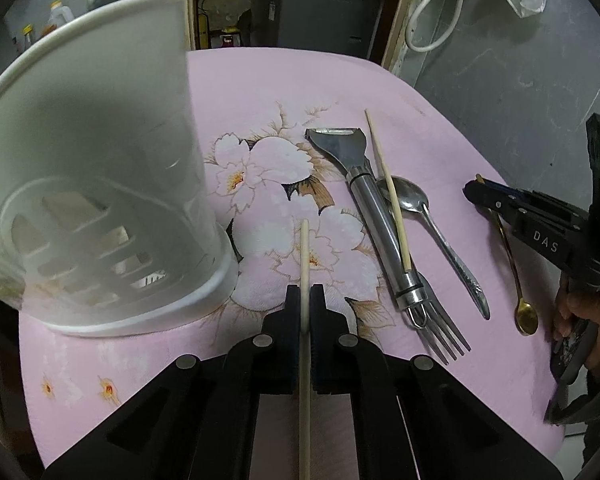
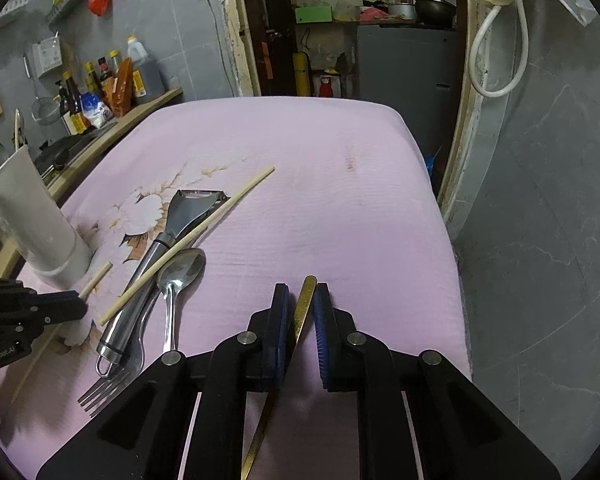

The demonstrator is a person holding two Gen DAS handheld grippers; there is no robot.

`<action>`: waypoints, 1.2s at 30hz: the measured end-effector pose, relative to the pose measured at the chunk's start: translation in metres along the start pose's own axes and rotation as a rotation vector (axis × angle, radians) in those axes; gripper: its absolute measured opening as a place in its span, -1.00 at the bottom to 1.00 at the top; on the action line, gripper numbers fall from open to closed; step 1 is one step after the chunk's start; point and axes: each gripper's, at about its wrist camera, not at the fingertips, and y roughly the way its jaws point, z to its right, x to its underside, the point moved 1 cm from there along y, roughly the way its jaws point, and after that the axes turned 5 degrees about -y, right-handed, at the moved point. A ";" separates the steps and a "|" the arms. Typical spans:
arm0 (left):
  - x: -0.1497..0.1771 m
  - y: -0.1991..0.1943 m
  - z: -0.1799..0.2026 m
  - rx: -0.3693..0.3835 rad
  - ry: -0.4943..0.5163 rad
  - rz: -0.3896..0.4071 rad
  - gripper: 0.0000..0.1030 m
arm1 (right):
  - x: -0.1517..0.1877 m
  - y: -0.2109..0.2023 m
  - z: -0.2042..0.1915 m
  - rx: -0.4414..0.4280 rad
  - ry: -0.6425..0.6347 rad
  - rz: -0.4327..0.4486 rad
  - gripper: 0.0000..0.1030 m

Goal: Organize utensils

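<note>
The left tool (image 1: 305, 300) is clamped on 1 wooden chopstick (image 1: 305, 264), low in the centre of its view, tip pointing up past the pads. The white slotted holder (image 1: 100, 200) fills the left of that frame, standing on the pink floral surface (image 1: 260, 92). The right tool (image 2: 302, 300) pinches a gold spoon (image 2: 305, 304) by its handle, low centre in its own view. Centre right in the left view lie a steel peeler (image 1: 374, 216), a second chopstick (image 1: 388, 188) across it, a silver spoon (image 1: 428, 216) and a fork (image 1: 444, 332)
</note>
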 end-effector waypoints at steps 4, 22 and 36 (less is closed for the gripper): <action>0.006 -0.006 -0.003 0.038 -0.038 0.033 -0.95 | 0.002 -0.005 -0.004 -0.004 -0.018 0.022 -0.88; 0.020 -0.015 -0.011 0.074 -0.111 0.039 -0.95 | 0.008 -0.009 -0.017 -0.009 -0.067 0.004 -0.69; 0.025 -0.019 -0.017 0.107 -0.138 0.065 -0.95 | 0.011 -0.007 -0.026 0.040 -0.130 -0.007 -0.92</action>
